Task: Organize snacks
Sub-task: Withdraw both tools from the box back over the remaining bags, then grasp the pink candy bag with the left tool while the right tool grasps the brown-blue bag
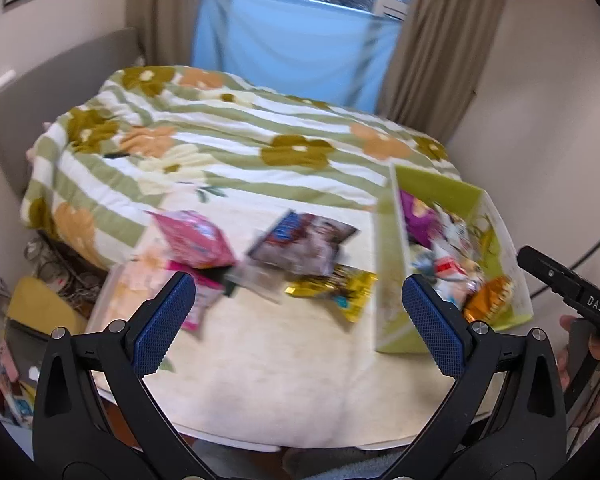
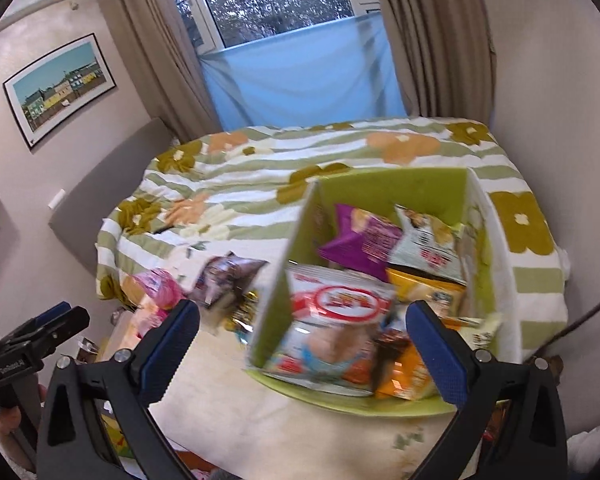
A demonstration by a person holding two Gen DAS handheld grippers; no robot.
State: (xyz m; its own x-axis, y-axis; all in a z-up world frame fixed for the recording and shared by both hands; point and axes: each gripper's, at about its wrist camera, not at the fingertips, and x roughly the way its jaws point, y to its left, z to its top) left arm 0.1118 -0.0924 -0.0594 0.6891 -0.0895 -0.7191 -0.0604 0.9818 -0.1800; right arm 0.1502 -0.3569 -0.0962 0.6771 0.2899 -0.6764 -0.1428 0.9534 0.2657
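A green box [image 1: 392, 240] [image 2: 396, 188] holds several snack packs, among them a purple pack [image 2: 364, 240] and a red-and-white pack [image 2: 336, 304]. Loose on the cream table top [image 1: 268, 360] lie a pink pack [image 1: 196, 238], a dark brown pack [image 1: 304, 244] and a gold pack [image 1: 336, 290]. My left gripper [image 1: 298, 318] is open and empty, above the table's near part, in front of the loose packs. My right gripper [image 2: 300, 344] is open and empty, hovering over the box's near end. The left gripper also shows in the right wrist view [image 2: 32, 332].
A bed with a green striped flower blanket [image 1: 220, 140] lies behind the table. Curtains and a blue cloth [image 2: 304, 80] cover the window beyond. Clutter and a yellow object [image 1: 36, 304] sit on the floor at left. A cable [image 2: 580, 320] runs at right.
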